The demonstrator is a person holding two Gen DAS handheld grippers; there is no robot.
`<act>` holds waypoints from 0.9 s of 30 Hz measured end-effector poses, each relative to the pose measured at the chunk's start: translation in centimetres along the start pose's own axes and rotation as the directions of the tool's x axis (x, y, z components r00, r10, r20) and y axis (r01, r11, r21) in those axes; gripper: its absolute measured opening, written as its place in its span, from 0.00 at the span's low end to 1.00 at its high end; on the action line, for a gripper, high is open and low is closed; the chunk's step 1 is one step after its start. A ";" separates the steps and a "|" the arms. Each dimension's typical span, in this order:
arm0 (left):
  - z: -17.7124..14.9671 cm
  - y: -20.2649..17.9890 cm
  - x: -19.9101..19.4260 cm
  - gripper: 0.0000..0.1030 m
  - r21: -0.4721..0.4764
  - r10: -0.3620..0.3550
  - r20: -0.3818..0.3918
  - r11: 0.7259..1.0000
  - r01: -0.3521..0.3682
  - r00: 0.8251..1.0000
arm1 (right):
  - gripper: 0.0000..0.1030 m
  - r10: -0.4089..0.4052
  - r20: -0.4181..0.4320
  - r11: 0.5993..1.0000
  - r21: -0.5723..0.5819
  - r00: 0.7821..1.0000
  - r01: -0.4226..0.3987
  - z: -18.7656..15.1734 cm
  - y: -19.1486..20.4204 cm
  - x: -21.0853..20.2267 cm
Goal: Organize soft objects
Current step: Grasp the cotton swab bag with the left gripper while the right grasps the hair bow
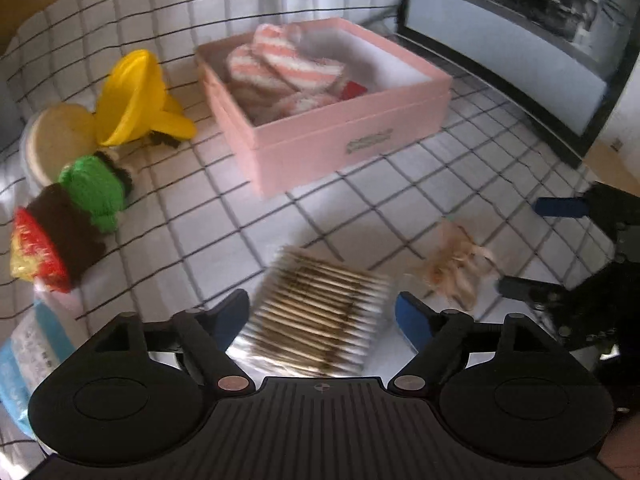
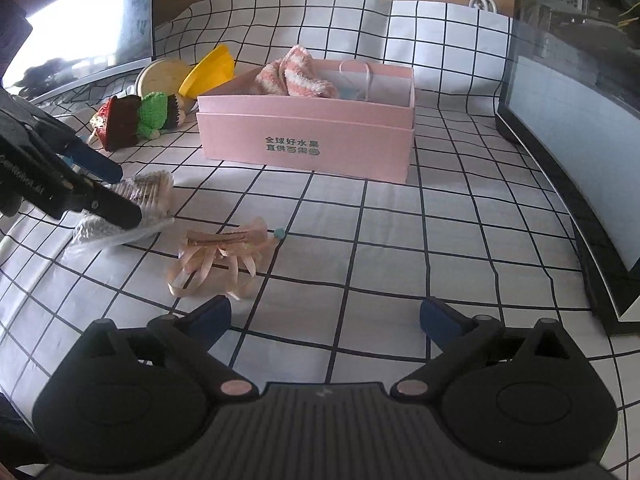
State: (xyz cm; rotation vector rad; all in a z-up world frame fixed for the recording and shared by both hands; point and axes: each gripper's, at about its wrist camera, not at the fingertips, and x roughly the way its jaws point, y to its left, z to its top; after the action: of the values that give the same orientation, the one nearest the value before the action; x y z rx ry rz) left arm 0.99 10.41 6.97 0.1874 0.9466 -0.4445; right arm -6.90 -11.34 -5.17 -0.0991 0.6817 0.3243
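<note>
A pink box [image 1: 320, 136] [image 2: 308, 140] stands on the checked cloth and holds pink-and-white striped fluffy socks [image 1: 288, 68] [image 2: 294, 74]. My left gripper [image 1: 320, 312] is open, its blue-padded fingers either side of a clear bag of cotton swabs [image 1: 316, 316] [image 2: 136, 204] lying on the cloth. A peach ribbon hair bow [image 1: 456, 264] [image 2: 220, 256] lies just right of the bag. My right gripper [image 2: 326, 316] is open and empty, low over the cloth just right of the bow. A knitted burger toy [image 1: 68, 224] [image 2: 136, 118] lies to the left.
A yellow funnel [image 1: 136, 100] [image 2: 208, 70] and a round cream lid [image 1: 60, 140] [image 2: 160, 76] lie left of the box. A blue-white packet [image 1: 28, 356] is at the near left. A dark monitor [image 1: 520, 40] [image 2: 580, 120] stands along the right.
</note>
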 end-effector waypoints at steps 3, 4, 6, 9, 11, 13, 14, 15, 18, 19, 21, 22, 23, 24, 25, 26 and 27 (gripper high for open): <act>-0.2 1.0 0.5 0.86 -0.026 0.040 -0.014 0.999 -0.040 0.999 | 1.00 0.004 0.000 1.000 0.000 1.000 -0.004 -0.1 0.0 0.0; -0.2 1.4 0.6 0.86 -0.047 0.030 -0.018 0.998 -0.031 0.999 | 1.00 0.003 -0.002 1.000 0.002 1.000 -0.003 -0.1 0.0 0.0; -0.2 2.1 1.1 0.87 -0.087 -0.002 -0.033 0.996 -0.001 0.999 | 1.00 0.002 -0.009 1.000 0.004 1.000 -0.002 0.0 0.0 0.0; -0.2 2.4 1.5 0.87 -0.124 -0.019 -0.040 0.992 0.014 0.999 | 1.00 0.009 -0.031 1.000 -0.001 0.999 -0.009 0.3 -0.1 0.2; -0.3 2.3 1.7 0.87 -0.145 -0.020 -0.045 0.989 0.013 0.999 | 1.00 0.010 -0.045 1.000 -0.004 0.999 -0.010 0.5 -0.1 0.3; -0.4 2.1 1.7 0.87 -0.148 -0.013 -0.042 0.989 0.007 0.999 | 1.00 0.013 -0.049 1.000 -0.012 0.999 -0.014 0.5 -0.2 0.4; -0.5 2.0 1.7 0.87 -0.149 -0.010 -0.040 0.989 0.003 0.999 | 1.00 0.015 -0.048 1.000 -0.016 0.999 -0.015 0.5 -0.2 0.4; -0.6 1.9 1.7 0.87 -0.151 -0.005 -0.036 0.989 -0.001 0.999 | 1.00 0.015 -0.047 1.000 -0.015 0.999 -0.016 0.5 -0.2 0.4; -1.0 1.7 1.5 0.84 -0.162 0.006 -0.024 0.987 -0.010 1.000 | 1.00 0.016 -0.042 1.000 -0.018 0.999 -0.016 0.4 -0.2 0.4; -1.1 1.7 1.4 0.83 -0.171 0.009 -0.023 0.985 -0.013 1.000 | 1.00 0.015 -0.048 1.000 -0.020 0.999 -0.016 0.5 -0.2 0.4; -1.4 1.6 1.0 0.81 -0.205 0.009 -0.023 0.979 -0.013 1.000 | 0.95 0.028 -0.065 0.999 -0.027 0.997 -0.030 0.9 -0.2 0.4; -1.7 1.7 0.7 0.81 -0.228 0.005 -0.023 0.974 -0.010 1.000 | 0.93 0.037 -0.070 0.999 -0.030 0.997 -0.039 1.2 -0.2 0.4; -2.0 1.6 0.4 0.81 -0.254 0.003 -0.025 0.967 -0.009 1.000 | 0.93 0.052 -0.070 0.998 -0.029 0.996 -0.054 1.6 -0.1 0.2; -2.4 1.5 0.1 0.81 -0.273 0.006 -0.026 0.962 -0.013 1.000 | 0.93 0.067 -0.063 0.997 -0.027 0.996 -0.069 1.8 0.0 0.0; -3.0 1.2 -0.2 0.80 -0.283 0.014 -0.025 0.959 -0.020 1.000 | 0.93 0.079 -0.056 0.996 -0.028 0.995 -0.081 2.1 0.2 -0.1; -3.4 1.0 -0.5 0.80 -0.286 0.024 -0.023 0.958 -0.029 0.999 | 0.93 0.097 -0.049 0.994 -0.036 0.994 -0.099 2.5 0.5 -0.3; -4.0 0.7 -0.8 0.80 -0.291 0.035 -0.020 0.956 -0.040 0.999 | 0.93 0.111 -0.046 0.993 -0.047 0.993 -0.113 2.8 0.8 -0.3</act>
State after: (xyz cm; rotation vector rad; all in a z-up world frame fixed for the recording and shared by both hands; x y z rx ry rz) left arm -2.03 12.68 5.34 -0.0598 1.0097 -0.2639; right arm -5.73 -10.11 -2.84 -0.1153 0.7234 0.4477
